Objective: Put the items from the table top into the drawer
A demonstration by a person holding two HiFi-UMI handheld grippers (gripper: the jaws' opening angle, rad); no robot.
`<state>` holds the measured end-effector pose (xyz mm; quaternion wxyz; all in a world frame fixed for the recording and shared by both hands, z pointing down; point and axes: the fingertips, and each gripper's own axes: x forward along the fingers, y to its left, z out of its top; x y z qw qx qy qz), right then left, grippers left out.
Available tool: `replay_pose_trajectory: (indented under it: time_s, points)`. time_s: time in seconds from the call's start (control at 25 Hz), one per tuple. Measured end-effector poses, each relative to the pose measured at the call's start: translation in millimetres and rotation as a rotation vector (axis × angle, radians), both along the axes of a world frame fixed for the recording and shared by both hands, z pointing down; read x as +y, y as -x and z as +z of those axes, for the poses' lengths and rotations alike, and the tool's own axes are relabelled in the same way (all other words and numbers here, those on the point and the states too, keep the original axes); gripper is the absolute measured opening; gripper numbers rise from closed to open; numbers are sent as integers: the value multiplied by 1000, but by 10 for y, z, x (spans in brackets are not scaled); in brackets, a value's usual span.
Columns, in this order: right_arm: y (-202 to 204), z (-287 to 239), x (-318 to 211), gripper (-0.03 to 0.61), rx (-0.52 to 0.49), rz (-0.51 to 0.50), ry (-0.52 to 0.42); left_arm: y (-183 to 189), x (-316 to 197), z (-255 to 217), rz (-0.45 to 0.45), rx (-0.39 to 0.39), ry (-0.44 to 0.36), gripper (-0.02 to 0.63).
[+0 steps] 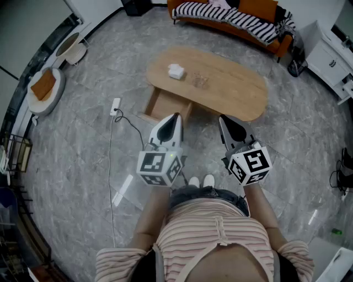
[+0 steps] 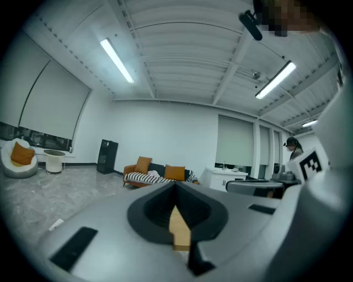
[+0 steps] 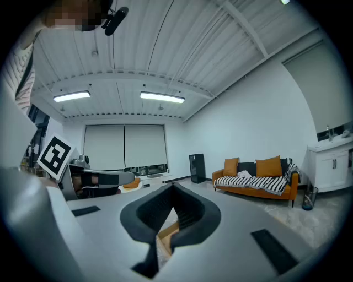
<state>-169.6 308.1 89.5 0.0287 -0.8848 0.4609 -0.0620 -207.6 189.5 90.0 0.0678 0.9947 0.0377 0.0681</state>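
Note:
An oval wooden table (image 1: 234, 85) stands ahead of me on the grey floor. On it lie a crumpled white item (image 1: 176, 71) and, to its right, a small clear item (image 1: 199, 81). The table's drawer (image 1: 165, 106) is pulled out on the near left side. My left gripper (image 1: 175, 116) is held level just short of the drawer, jaws shut with nothing between them (image 2: 176, 186). My right gripper (image 1: 222, 118) hovers beside it, near the table's front edge, also shut and empty (image 3: 173, 187).
A white power strip (image 1: 115, 106) and its cable lie on the floor left of the drawer. An orange sofa (image 1: 231, 16) with a striped blanket stands behind the table. A white cabinet (image 1: 331, 60) is at the right, a round chair (image 1: 44, 88) at the left.

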Motion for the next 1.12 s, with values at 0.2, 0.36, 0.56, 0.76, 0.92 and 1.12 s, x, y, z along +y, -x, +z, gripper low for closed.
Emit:
replay_pose_trajectory:
  time_s: [0.2, 0.36, 0.56, 0.76, 0.92, 1.12]
  points:
    - [-61, -42, 116, 8, 10, 22, -27, -51, 34, -13, -5, 3, -6, 14]
    - [-81, -20, 236, 8, 1, 39, -37, -80, 95, 9, -2, -3, -4, 14]
    - [-88, 2, 360, 8, -2, 46, -36, -103, 224, 42, 11, -13, -2, 14]
    - [-93, -29, 379, 8, 3, 19, -64, -124, 269, 50, 4, -16, 2, 14]
    - [-84, 1, 376, 8, -14, -10, -77, -125, 279, 73, -8, -19, 16, 14]
    - [-139, 17, 398, 8, -23, -21, -82, -138, 271, 93, -29, -26, 18, 14]
